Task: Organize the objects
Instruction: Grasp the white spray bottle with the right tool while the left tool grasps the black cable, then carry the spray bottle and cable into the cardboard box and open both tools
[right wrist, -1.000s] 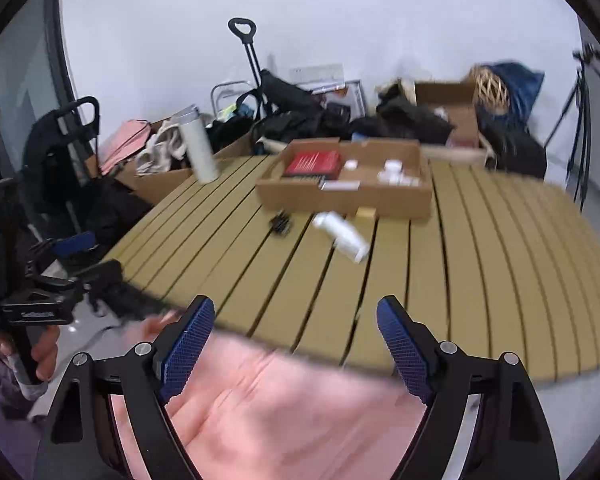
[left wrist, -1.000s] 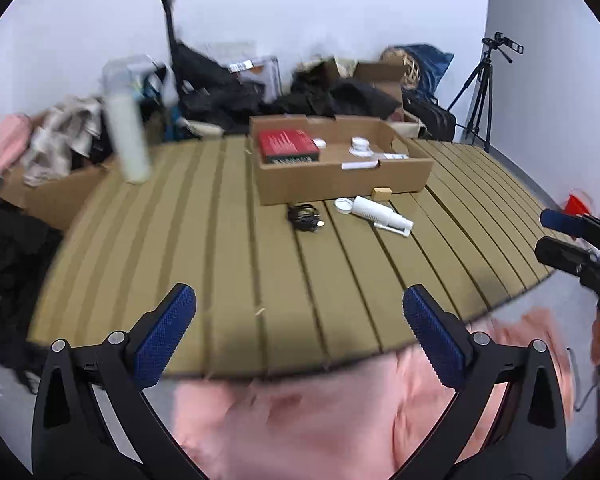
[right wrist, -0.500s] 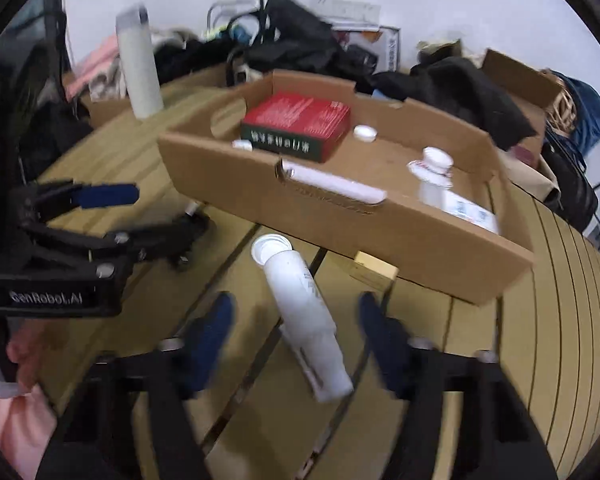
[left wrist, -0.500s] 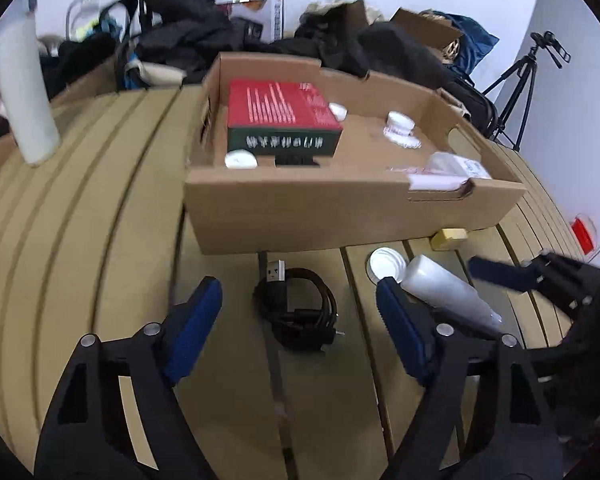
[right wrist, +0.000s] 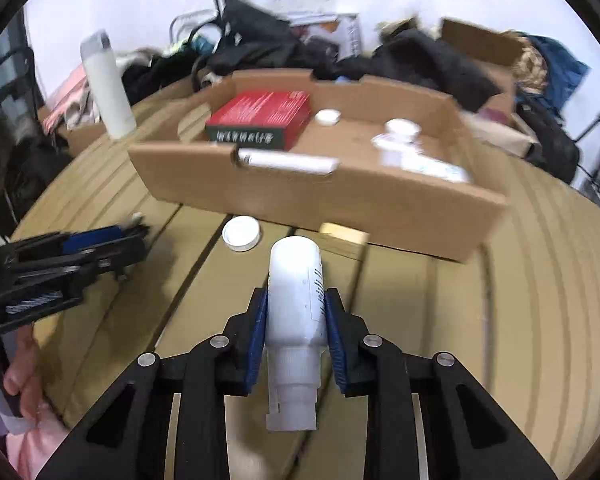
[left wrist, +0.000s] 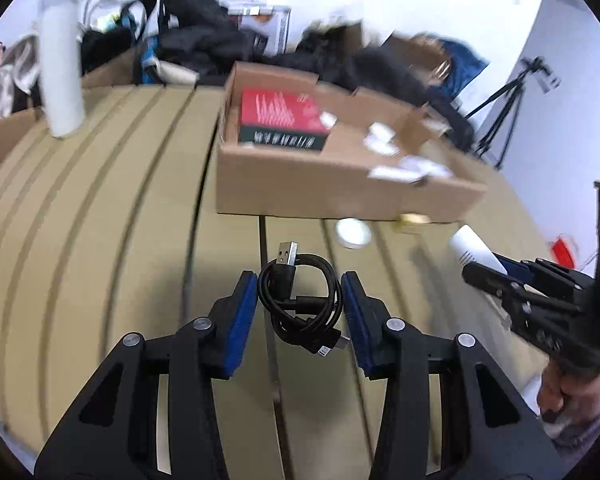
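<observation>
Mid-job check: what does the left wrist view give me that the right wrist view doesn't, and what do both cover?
Only the left wrist view shows the coiled black USB cable lying between the left tongs, whose jaws have just been closing, plus a tripod at the far right.

Only the right wrist view shows the right tongs, also just closing, pressed against the white bottle's sides, with its pump end towards the camera.

Both show the cardboard box holding the red box, the loose white cap, the tall white flask and the slatted table.

Bright, motion-blurred fisheye views (dark corners)
</observation>
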{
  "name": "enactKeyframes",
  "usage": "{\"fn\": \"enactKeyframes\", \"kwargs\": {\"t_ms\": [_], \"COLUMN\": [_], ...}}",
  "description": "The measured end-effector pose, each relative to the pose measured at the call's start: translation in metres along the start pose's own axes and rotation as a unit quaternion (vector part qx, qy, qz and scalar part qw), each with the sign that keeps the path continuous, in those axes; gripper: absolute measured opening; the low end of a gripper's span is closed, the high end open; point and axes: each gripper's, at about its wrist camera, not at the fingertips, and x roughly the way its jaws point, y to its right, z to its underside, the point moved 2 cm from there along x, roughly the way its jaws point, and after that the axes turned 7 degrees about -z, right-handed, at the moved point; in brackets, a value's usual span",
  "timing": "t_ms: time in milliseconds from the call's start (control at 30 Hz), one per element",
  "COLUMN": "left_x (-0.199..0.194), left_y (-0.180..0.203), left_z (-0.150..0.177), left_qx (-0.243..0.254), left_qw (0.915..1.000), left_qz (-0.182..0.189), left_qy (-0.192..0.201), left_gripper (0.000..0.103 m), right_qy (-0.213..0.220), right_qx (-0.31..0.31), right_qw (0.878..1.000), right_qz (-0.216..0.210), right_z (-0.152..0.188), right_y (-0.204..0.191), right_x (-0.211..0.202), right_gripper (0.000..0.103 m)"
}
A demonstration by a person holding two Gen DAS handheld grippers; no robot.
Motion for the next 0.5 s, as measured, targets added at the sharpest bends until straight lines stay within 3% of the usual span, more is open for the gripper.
{"fn": "enactKeyframes", "kwargs": {"t_ms": [100,233,367,500], "left_x": [-0.063,-0.140,-0.175,-0.191], "left_y": [-0.001,-0.012,-0.013,-0.008], "left_z": [0.016,0.053,0.067,0.054], "left_qx": [0.007,-0.030,-0.035,-0.029], "left_qw": [0.9999,0.9984,0.9977,0.9965], "left_qz": [-0.009,0.028,0.033,0.033], "left_qy": [0.012,0.038,0.049,0.072], "left_gripper": [0.039,0.039,0.039,0.039], "right_qy": [0.030,0.072,0.083,0.088], "right_qx": [-0.007,0.020,0.069,0.079], "right_qw": [0.999,0.997,0.993,0.992], "right_qz": [0.024,0.037,0.041,0.052], "right_z": [0.014,0.064,0.104,0.109], "right_y": [-0.009,-0.023,-0.024,-0.018], "right_x": [-0.064,-0.150,-0.191,-0.211], "right_gripper": [0.030,0.030,0.030,0.030]}}
